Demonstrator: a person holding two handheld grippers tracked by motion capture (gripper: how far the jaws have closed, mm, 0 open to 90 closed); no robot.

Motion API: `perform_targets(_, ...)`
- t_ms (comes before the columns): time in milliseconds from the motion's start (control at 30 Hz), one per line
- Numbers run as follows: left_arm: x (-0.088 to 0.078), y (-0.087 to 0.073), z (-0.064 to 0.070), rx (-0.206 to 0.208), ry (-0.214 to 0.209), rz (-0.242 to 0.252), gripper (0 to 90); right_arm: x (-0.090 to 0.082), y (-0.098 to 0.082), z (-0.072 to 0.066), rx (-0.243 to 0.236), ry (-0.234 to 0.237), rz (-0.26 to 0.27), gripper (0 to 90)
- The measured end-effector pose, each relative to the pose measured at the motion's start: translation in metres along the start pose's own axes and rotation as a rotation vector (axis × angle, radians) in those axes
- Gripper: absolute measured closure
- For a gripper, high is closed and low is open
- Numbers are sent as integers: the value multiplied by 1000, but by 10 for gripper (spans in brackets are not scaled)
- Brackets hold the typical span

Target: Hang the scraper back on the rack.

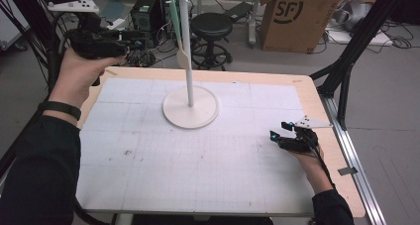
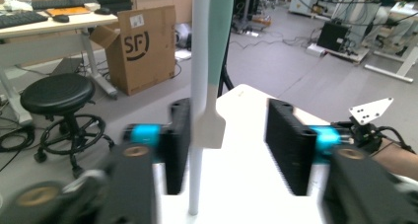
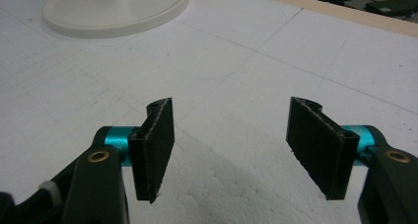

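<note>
Left gripper (image 1: pixel 106 45): held raised at the far left corner of the table (image 1: pixel 307 93), above the table edge, in the person's left hand (image 1: pixel 81 74). In the left gripper view its jaws stand wide apart, nothing between them touching either pad; the spatula (image 2: pixel 213 86) hangs in the gap, nearer the left jaw.

Centre: a white stand (image 1: pixel 189 61) on a round base (image 1: pixel 190 108) sits on the white gridded mat (image 1: pixel 198 155), toward the far side. The spatula, green handle above and pale blade below, hangs just beside the pole.

Right gripper (image 1: pixel 289 136): low over the mat near the right edge, in the person's right hand (image 1: pixel 309 165). In the right gripper view its jaws are spread apart and empty, with bare mat beneath.

Beyond the table: a black stool (image 1: pixel 212 31) and a cardboard box (image 1: pixel 297 17) on the floor.
</note>
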State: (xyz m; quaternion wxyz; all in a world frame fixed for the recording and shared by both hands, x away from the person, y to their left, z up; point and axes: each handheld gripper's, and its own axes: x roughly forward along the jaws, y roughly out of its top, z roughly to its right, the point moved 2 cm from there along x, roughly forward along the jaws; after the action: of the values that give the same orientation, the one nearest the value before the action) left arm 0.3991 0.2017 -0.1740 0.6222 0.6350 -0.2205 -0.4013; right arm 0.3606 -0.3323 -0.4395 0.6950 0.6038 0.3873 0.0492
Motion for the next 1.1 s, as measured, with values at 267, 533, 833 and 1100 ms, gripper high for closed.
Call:
perform_targets(267, -9, -65, 27, 47, -69, 48, 281, -2, 1, 0, 16, 14, 9, 336)
perform_targets(533, -1, -150, 42, 103, -52, -41, 233, -4, 0, -1, 40, 17, 4, 301)
perform_targets(833, -3, -205, 37, 25, -37, -33, 239, -2, -1, -1, 42, 27, -5, 289)
perform_targets(1100, -12, -231, 33, -2, 4, 1, 241, -2, -1, -1, 46, 24, -7, 280)
